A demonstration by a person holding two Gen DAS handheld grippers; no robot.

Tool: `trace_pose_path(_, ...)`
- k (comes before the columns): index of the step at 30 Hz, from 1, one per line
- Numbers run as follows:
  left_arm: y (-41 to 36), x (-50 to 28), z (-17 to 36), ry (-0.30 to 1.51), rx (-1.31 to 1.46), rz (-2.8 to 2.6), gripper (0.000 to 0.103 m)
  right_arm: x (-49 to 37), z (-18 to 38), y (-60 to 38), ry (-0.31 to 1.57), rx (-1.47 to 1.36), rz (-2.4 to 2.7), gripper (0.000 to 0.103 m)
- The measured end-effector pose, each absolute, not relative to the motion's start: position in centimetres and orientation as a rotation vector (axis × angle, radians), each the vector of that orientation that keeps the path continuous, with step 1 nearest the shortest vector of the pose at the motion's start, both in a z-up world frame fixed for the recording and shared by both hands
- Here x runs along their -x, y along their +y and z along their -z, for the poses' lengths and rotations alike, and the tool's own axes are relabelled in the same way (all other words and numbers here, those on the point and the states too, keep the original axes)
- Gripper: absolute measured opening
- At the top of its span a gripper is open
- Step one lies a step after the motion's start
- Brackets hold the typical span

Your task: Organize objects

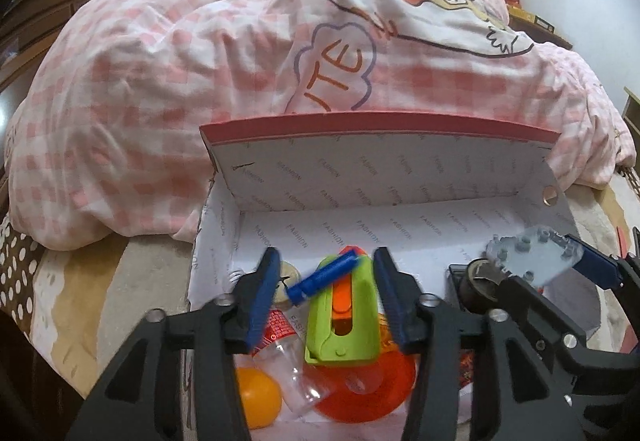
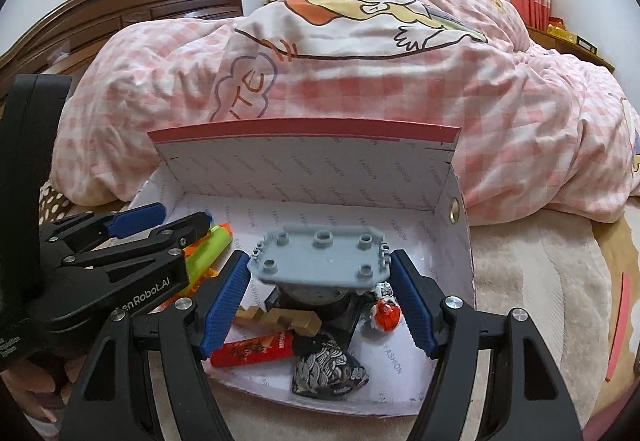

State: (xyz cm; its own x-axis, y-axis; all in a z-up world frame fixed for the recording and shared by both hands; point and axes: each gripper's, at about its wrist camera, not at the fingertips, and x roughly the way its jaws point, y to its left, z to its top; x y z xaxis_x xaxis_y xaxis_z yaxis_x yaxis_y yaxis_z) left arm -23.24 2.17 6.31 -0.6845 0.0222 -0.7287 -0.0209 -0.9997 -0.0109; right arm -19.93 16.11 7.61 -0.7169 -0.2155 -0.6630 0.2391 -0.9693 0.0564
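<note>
An open cardboard box point(image 1: 360, 161) point(image 2: 304, 161) lies on the bed and holds toys. My left gripper point(image 1: 326, 277) is open over the box's left part, its fingers either side of a green and orange toy blaster point(image 1: 340, 317) with a blue dart point(image 1: 324, 277) on top. It also shows at the left of the right wrist view point(image 2: 160, 219). My right gripper point(image 2: 320, 273) is shut on a grey studded plate point(image 2: 320, 257) point(image 1: 532, 257), held above the box's right part.
Under the left gripper lie an orange ball point(image 1: 256, 401), an orange disc point(image 1: 368, 389) and a clear bottle point(image 1: 292, 365). Under the plate lie wooden pieces point(image 2: 280, 319), a red pack point(image 2: 252, 349), a patterned pouch point(image 2: 328, 369) and a small red figure point(image 2: 386, 315). A pink checked duvet point(image 1: 180, 81) is heaped behind.
</note>
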Motion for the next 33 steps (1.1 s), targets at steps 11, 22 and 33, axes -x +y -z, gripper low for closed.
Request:
trace_pose_path(11,2.0,23.5,-5.7,-0.061,1.249,-2.835,0.079,19.8,-7.5,16.4,0.031,-1.032,2.718,0.075)
trace_pose_path(22,2.3,22.2,-6.3,-0.018,1.229,-2.845,0.08,18.3,-7.8,16.6,0.017,-1.025,2.72,0.075)
trace_pose_path(33,1.8,18.5,-7.2,-0.027,1.257,-2.847,0.08,15.4,-8.7,16.7,-0.008,-1.044,2.721,0.075)
